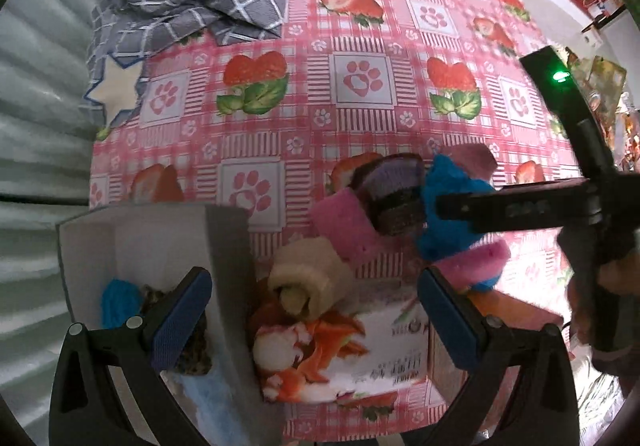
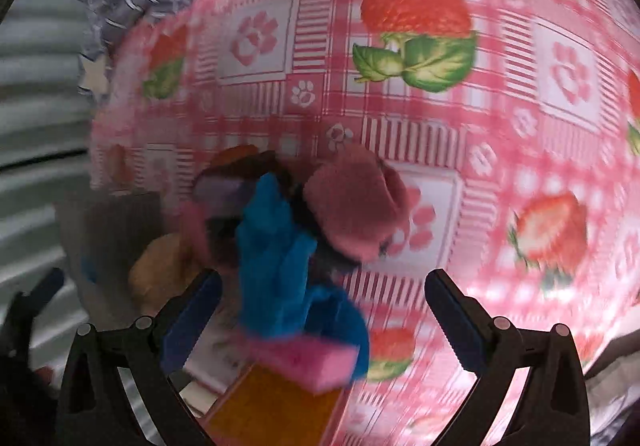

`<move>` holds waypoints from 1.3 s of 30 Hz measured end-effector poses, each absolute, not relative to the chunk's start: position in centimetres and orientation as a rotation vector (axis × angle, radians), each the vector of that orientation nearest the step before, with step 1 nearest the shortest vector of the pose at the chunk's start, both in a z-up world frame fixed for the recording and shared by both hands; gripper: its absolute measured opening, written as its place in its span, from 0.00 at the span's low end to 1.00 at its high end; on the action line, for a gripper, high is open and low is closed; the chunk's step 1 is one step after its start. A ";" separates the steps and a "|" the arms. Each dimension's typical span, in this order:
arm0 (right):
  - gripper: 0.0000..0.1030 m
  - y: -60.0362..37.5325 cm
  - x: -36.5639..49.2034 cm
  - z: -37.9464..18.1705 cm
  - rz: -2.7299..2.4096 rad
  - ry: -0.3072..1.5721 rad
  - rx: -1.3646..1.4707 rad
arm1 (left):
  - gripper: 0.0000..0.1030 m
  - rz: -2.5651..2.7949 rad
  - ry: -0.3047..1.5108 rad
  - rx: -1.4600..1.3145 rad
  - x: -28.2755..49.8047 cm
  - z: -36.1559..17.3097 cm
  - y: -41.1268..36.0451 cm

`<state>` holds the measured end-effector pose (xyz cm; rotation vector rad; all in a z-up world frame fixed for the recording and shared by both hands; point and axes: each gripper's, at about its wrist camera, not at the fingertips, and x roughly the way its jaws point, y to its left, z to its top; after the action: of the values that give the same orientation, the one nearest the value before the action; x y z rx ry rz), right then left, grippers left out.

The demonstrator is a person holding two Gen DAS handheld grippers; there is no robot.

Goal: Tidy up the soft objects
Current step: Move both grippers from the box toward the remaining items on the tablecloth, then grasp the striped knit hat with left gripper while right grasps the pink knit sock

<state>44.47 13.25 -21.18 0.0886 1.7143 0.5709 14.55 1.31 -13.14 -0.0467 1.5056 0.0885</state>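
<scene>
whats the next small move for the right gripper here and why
Probably close the right gripper on the blue fuzzy piece. Its jaws stand open with that piece between them, on top of the pile by the grey box, which already holds another blue piece. The right view is blurred, so contact is unclear.

A pink strawberry-and-paw tablecloth [image 1: 360, 78] covers the table beside a pale ribbed wall [image 1: 36, 134], brightly lit at the far right.

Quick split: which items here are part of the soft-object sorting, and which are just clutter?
Job: white open box; blue fluffy cloth; pink sponge block; cream rolled towel; mauve plush piece.
Clutter: grey checked fabric; printed carton.
</scene>
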 end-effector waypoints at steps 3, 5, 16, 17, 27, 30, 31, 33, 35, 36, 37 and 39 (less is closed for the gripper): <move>0.99 13.0 44.8 -22.7 0.505 1.697 0.009 | 1.00 0.061 1.549 -0.026 16.5 -15.2 0.3; 0.99 11.8 44.9 -23.0 0.447 1.671 -0.024 | 1.00 0.043 1.576 -0.028 17.9 -16.6 -0.4; 0.99 -2.6 45.4 -23.1 0.273 1.623 0.332 | 1.00 -0.028 1.705 -0.017 22.6 -22.8 -3.6; 0.99 -3.5 45.2 -22.7 0.272 1.605 0.362 | 1.00 -0.031 1.711 -0.017 22.7 -23.0 -3.8; 0.99 0.0 47.4 -20.4 0.412 1.523 0.284 | 1.00 -0.009 1.754 -0.015 23.2 -24.8 -4.5; 0.99 3.1 48.2 -21.0 0.413 1.534 0.183 | 1.00 0.018 1.763 -0.023 23.2 -25.3 -4.1; 0.99 3.8 48.3 -21.3 0.413 1.537 0.161 | 1.00 0.030 1.763 -0.027 23.6 -25.7 -4.2; 0.99 4.8 48.6 -22.2 0.414 1.558 0.110 | 1.00 0.040 1.761 -0.037 23.5 -25.8 -4.3; 0.99 5.4 48.6 -22.9 0.418 1.572 0.090 | 1.00 0.041 1.764 -0.037 23.4 -25.9 -4.1; 0.99 5.7 48.5 -23.1 0.423 1.576 0.077 | 1.00 0.041 1.765 -0.032 23.5 -26.1 -3.9; 0.99 5.9 48.4 -23.3 0.422 1.576 0.061 | 1.00 0.042 1.768 -0.027 23.5 -26.3 -3.8; 0.98 6.3 48.1 -23.4 0.426 1.575 0.019 | 0.99 0.041 1.774 -0.025 23.3 -26.4 -4.0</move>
<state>48.06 6.28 -23.40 0.0194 1.5752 0.4260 23.34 -4.00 -26.43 -0.0252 1.7743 0.0414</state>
